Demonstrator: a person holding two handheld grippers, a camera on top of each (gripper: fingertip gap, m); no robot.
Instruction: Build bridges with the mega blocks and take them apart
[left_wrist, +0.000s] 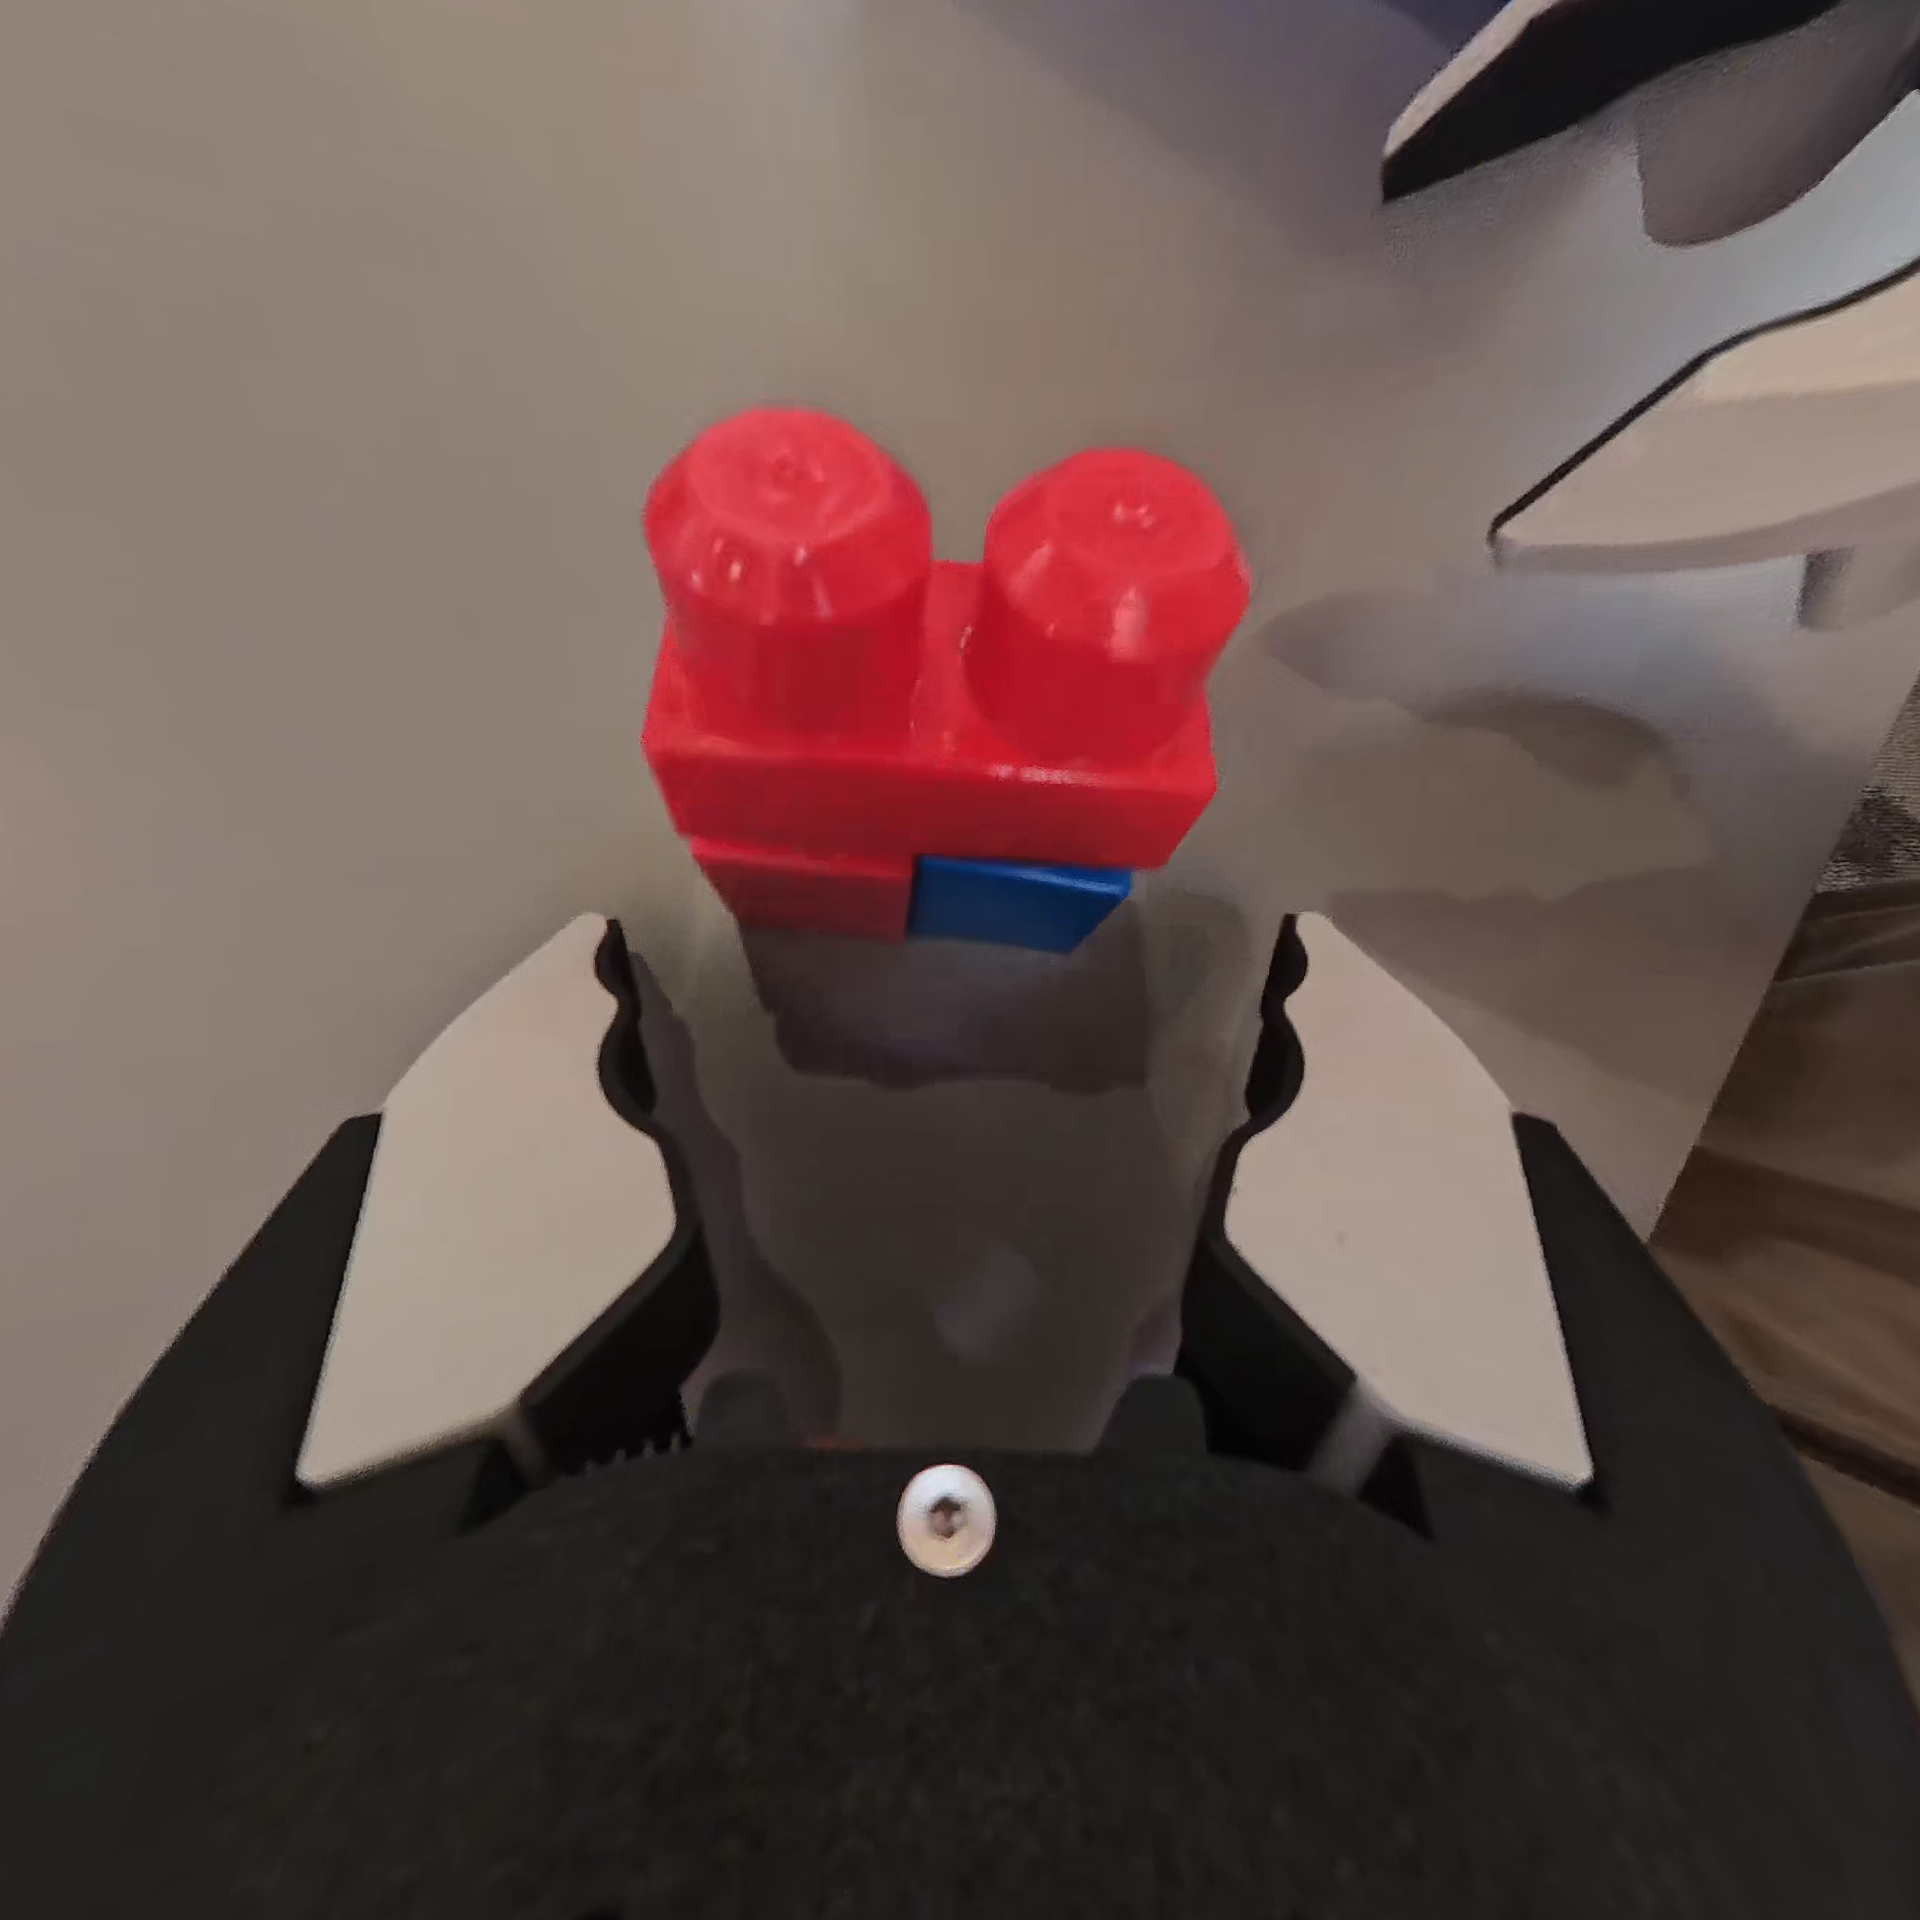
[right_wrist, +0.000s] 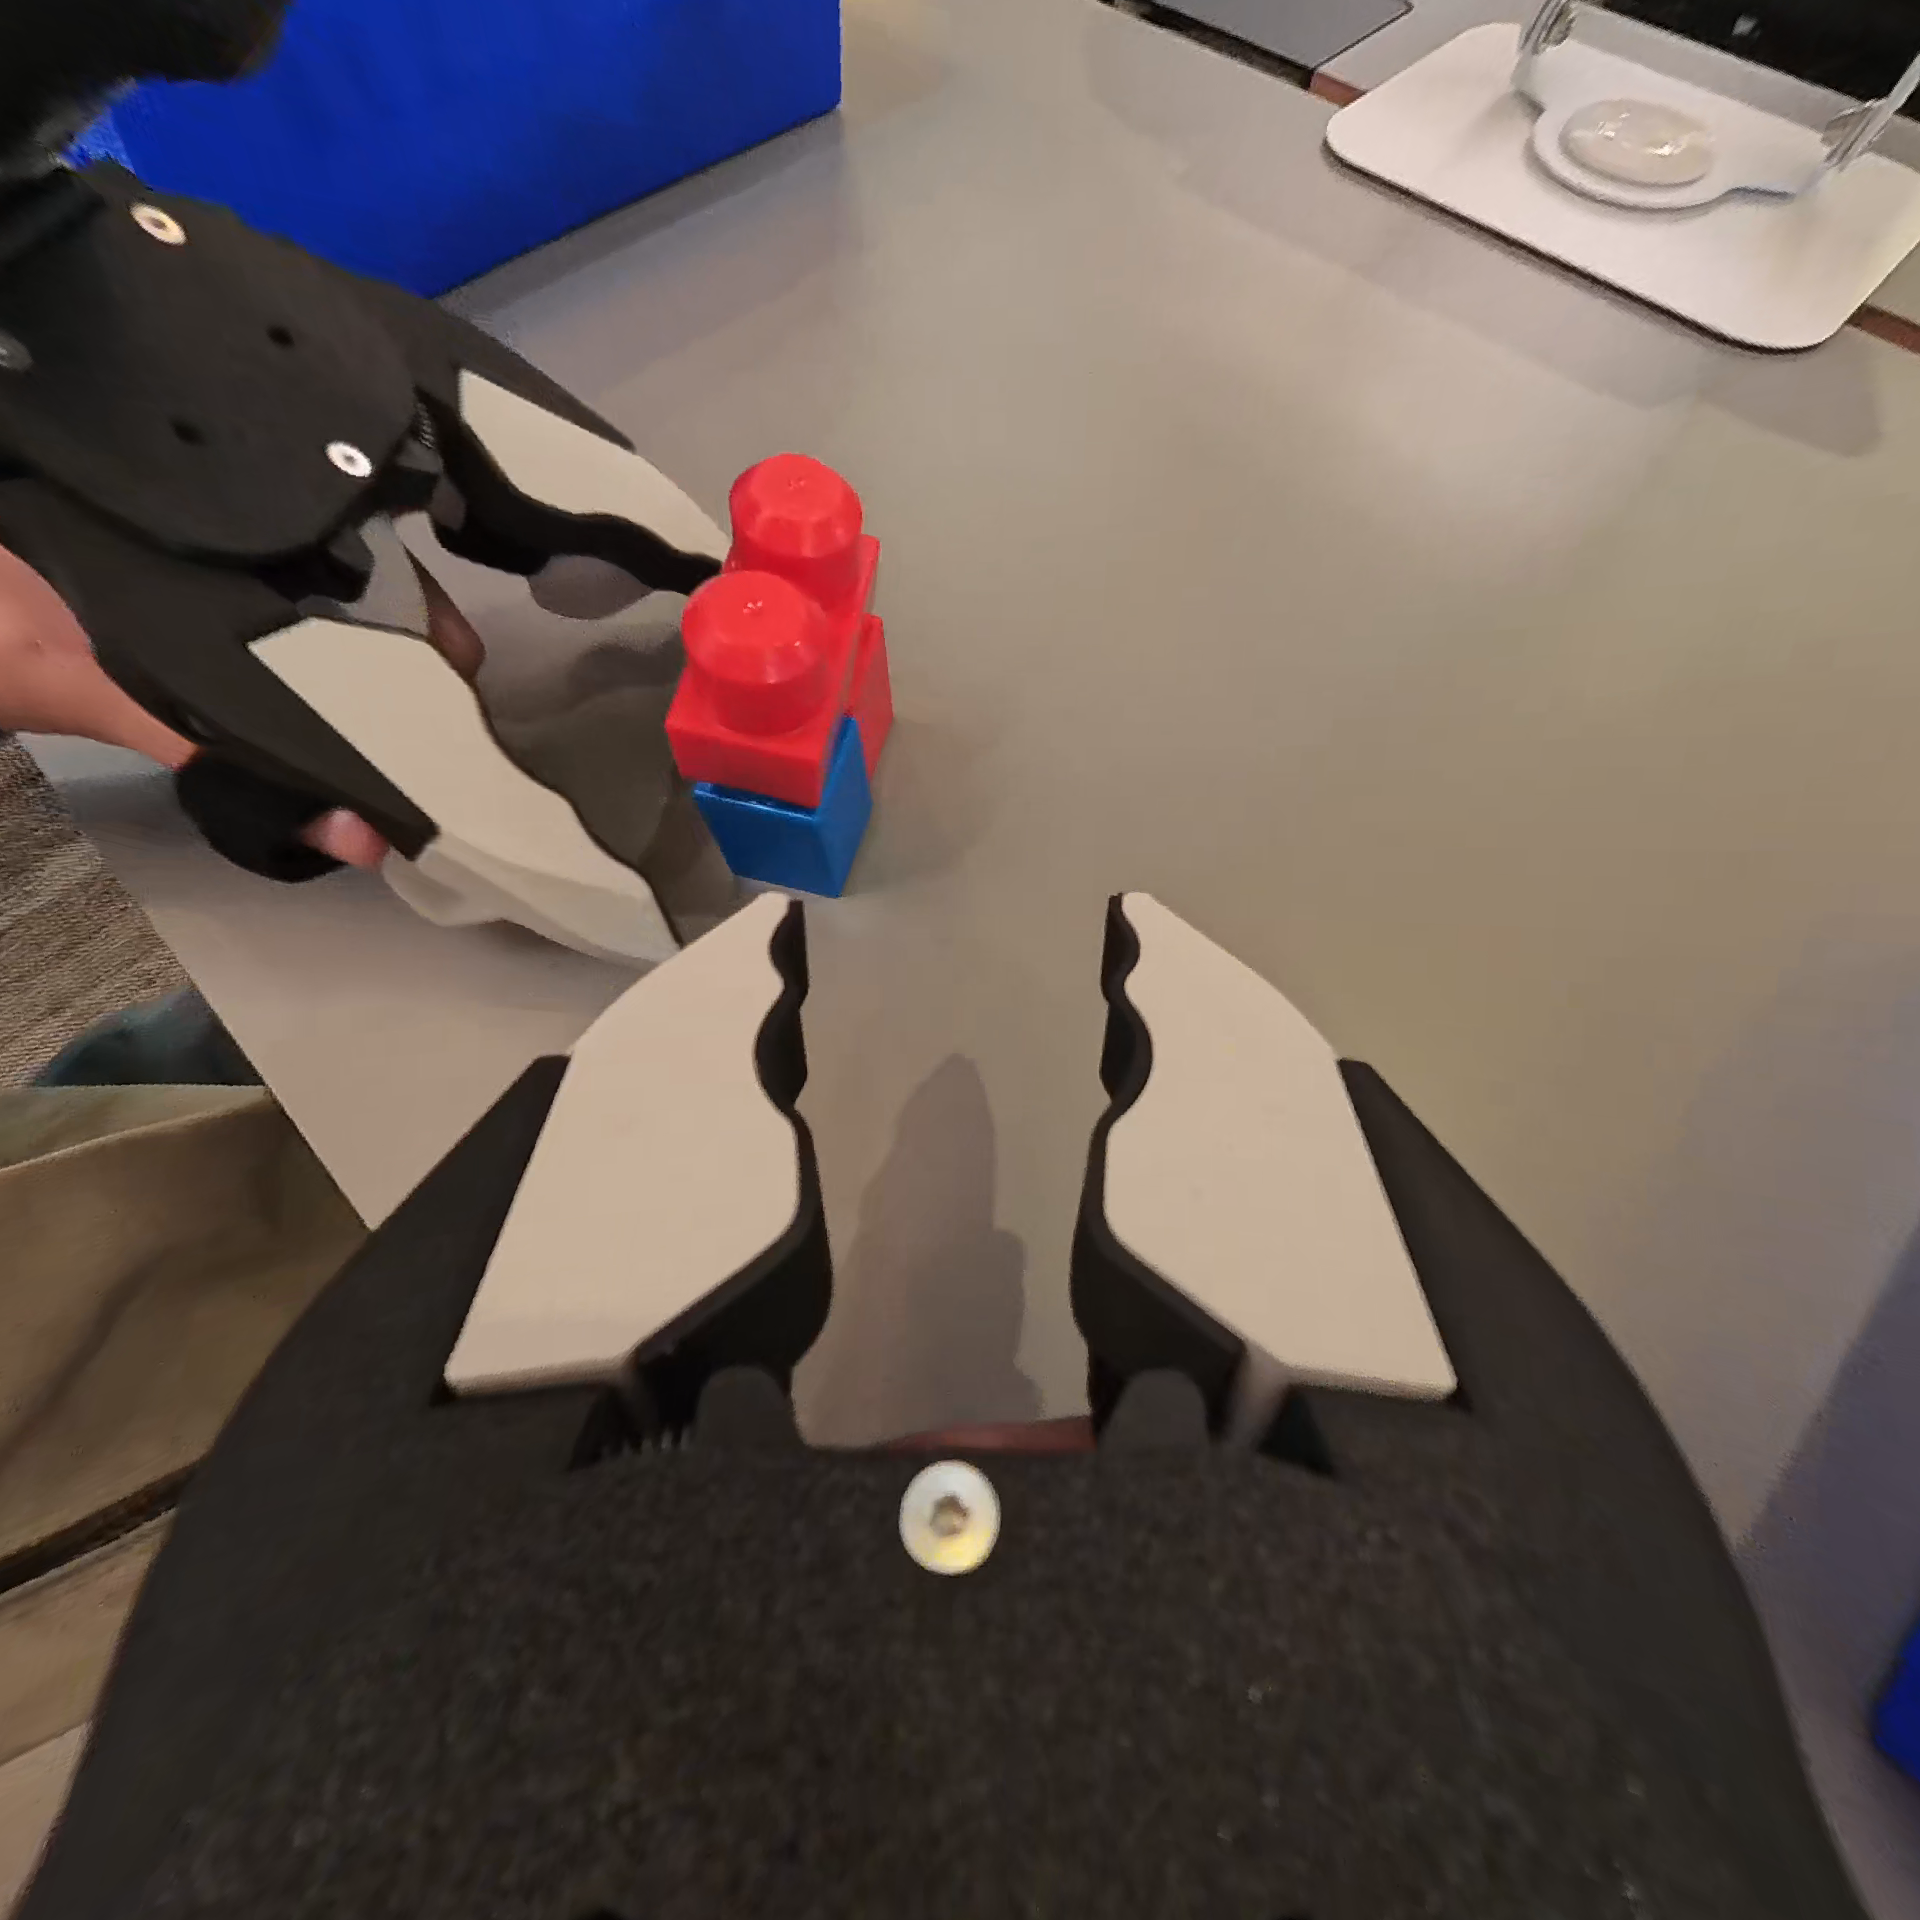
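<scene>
Grey table (right_wrist: 1299, 623), left gripper (left_wrist: 951, 935) and right gripper (right_wrist: 951, 914) both spread empty, angled down beside block bridge (right_wrist: 790, 686).

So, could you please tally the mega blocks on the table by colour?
Red blocks: 2, the long top block and a small support
Blue blocks: 1, the other support
Total: 3

Grey table (right_wrist: 1299, 623); blue box (right_wrist: 468, 125) far left; white stand base (right_wrist: 1455, 177) far right.
</scene>
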